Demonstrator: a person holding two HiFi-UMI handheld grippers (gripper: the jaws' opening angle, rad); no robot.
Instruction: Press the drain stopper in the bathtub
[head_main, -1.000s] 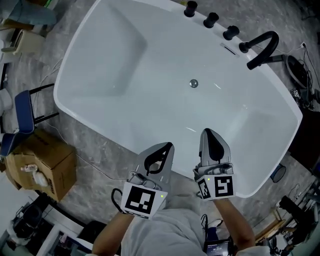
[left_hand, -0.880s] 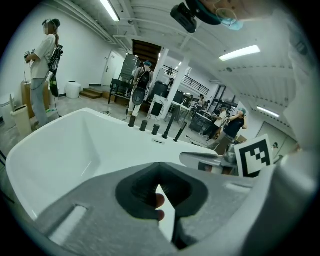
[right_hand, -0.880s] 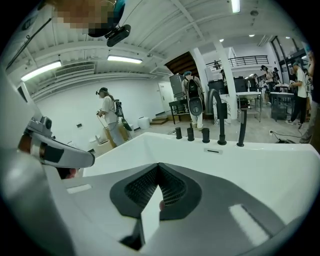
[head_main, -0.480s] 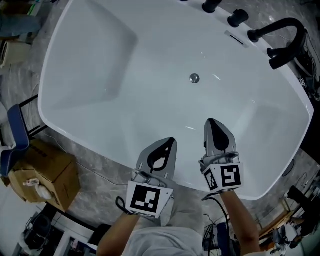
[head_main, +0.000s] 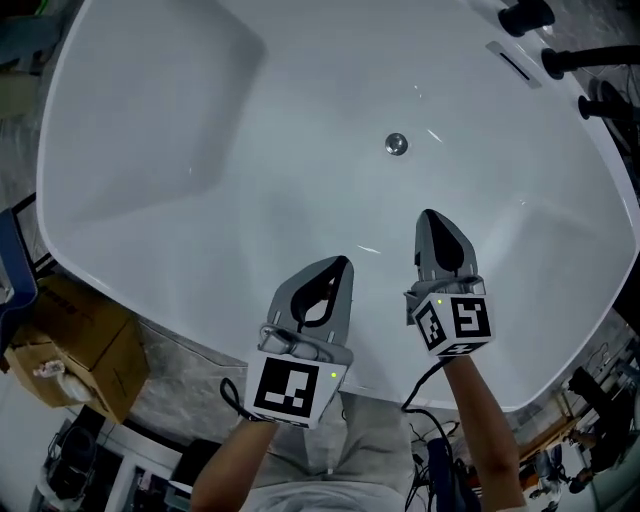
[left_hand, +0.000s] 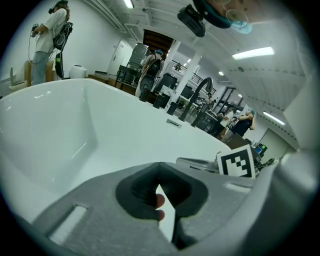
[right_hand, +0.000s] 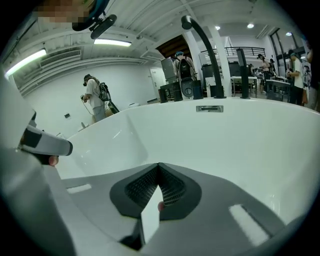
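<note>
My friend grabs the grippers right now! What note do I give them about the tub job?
Grey left gripper: shut, holding nothing, above the near side of the white bathtub.
Grey right gripper: shut, holding nothing, a bit nearer the drain.
The small round silver drain stopper sits on the tub floor ahead of both grippers; neither touches it.
Done: both grippers are over the tub.
Left: lower a tip, probably the right one, onto the stopper and press.

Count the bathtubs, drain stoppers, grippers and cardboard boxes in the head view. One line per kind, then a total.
Bathtub: 1
Drain stopper: 1
Grippers: 2 (left gripper, right gripper)
Cardboard box: 1
Total: 5
</note>
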